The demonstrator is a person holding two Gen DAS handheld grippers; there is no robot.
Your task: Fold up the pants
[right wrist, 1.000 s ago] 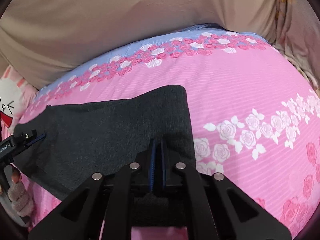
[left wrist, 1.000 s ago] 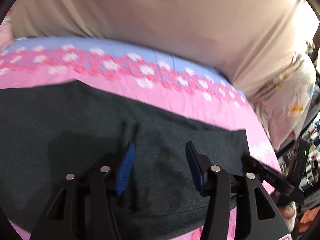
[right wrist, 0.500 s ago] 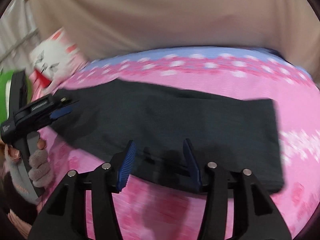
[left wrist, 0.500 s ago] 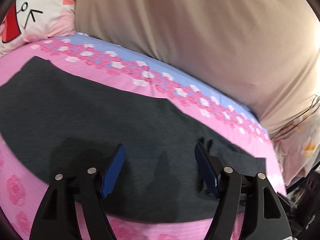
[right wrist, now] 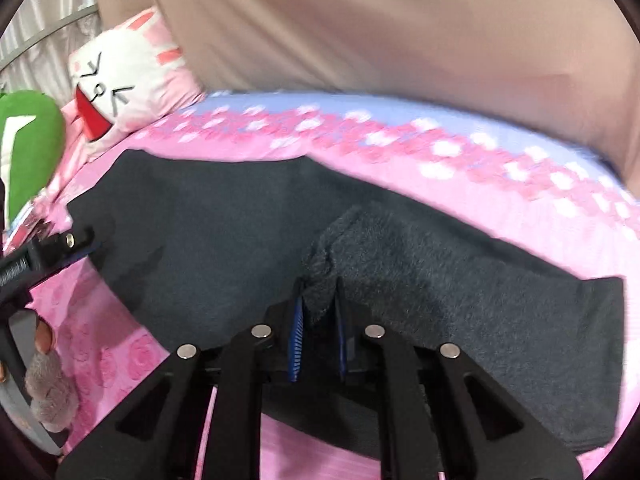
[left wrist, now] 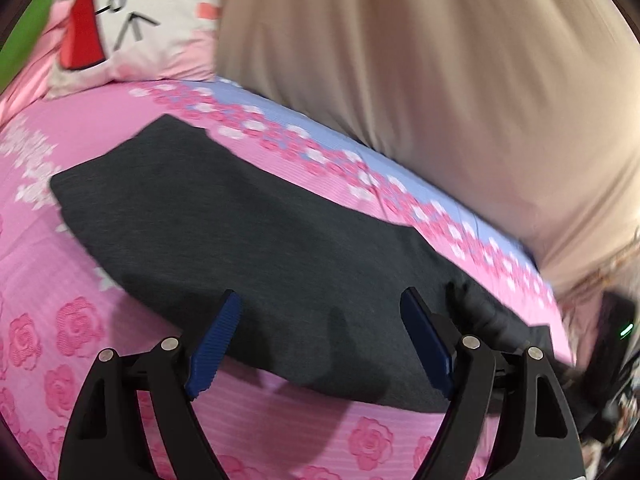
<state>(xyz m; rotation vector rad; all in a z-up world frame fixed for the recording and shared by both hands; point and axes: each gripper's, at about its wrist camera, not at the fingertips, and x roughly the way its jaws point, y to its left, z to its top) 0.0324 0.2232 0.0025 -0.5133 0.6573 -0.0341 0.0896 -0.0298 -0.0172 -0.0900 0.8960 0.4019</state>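
While the dark grey knit pants (right wrist: pixel 400 248) lie flat along the pink rose-print bed (left wrist: pixel 48 280), right gripper (right wrist: pixel 318 312) has just been closing and pinches a raised fold, left gripper (left wrist: pixel 320 340) has just been opening, empty; soft, limp fabric, best grabbed at edges.

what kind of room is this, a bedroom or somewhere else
Most likely a bedroom. The dark pants lie on a pink rose-print bedsheet, a cartoon bunny pillow sits at one end of the bed, and a green plush toy lies beside it.
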